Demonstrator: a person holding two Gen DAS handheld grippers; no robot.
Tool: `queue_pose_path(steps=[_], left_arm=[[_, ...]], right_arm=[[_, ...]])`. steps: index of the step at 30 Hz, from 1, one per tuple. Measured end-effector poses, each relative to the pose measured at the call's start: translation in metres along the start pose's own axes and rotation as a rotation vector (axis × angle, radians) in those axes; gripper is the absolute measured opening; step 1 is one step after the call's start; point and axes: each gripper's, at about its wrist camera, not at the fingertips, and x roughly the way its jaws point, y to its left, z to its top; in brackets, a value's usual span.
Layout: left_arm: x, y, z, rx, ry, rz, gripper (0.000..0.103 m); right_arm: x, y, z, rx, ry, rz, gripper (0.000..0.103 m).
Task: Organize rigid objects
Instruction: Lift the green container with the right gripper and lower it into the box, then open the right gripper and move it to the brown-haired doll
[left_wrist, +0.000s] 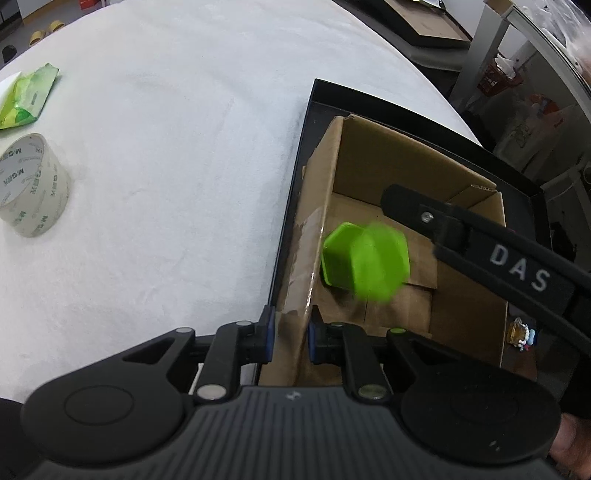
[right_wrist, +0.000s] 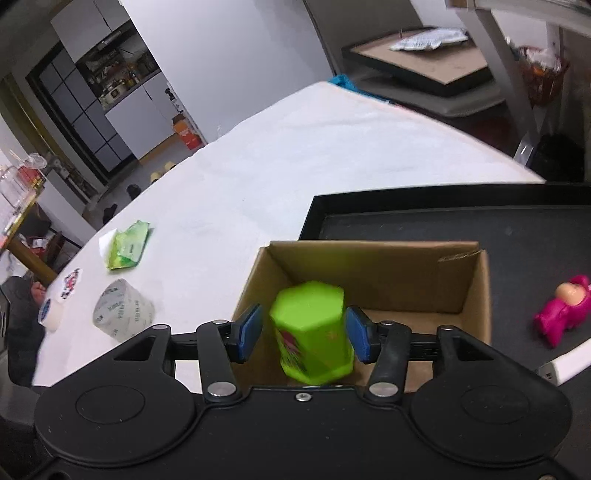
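Green hexagonal container: bright lime plastic, six flat sides, flat hexagon top, a red-and-green printed picture low on one side. Blurred in both views, so the print can't be read.

It sits inside the open cardboard box, toward the box's left wall, tilted rather than square. The box stands in a black tray at the right of the white table.

Right gripper: blue pads stand apart on either side of the container, left pad with a clear gap, right pad just beside or touching its edge, cannot tell which. Not clamped. In the left wrist view the container lies below and left of the right gripper's black finger reaching into the box.

Left gripper: jaws pinched together on the box's near left wall; the container is farther in and right of it.

Left on the table: tape roll, green packet. Pink toy in the tray, right of the box.
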Motion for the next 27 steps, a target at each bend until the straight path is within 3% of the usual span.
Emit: queue_pose_path(steps=[6,15,17,23,27], left_arm=[[-0.007,-0.003,-0.005,0.015,-0.003,0.036,0.023],[-0.019,-0.008,-0.019,0.037,-0.012,0.065,0.025],[-0.022,-0.01,-0.022,0.049,-0.017,0.063,0.026],[-0.026,-0.02,-0.034,0.081,-0.028,0.078,0.029],[-0.029,-0.026,-0.041,0.105,-0.038,0.095,0.031]], right_arm=[[-0.009,-0.007,-0.003,0.034,-0.012,-0.024,0.051],[-0.027,-0.011,-0.012,0.086,-0.043,-0.063,0.051],[-0.033,-0.012,-0.016,0.107,-0.05,-0.079,0.062],[-0.058,-0.018,-0.031,0.174,-0.077,-0.155,0.069],[-0.07,-0.021,-0.041,0.19,-0.089,-0.255,0.074]])
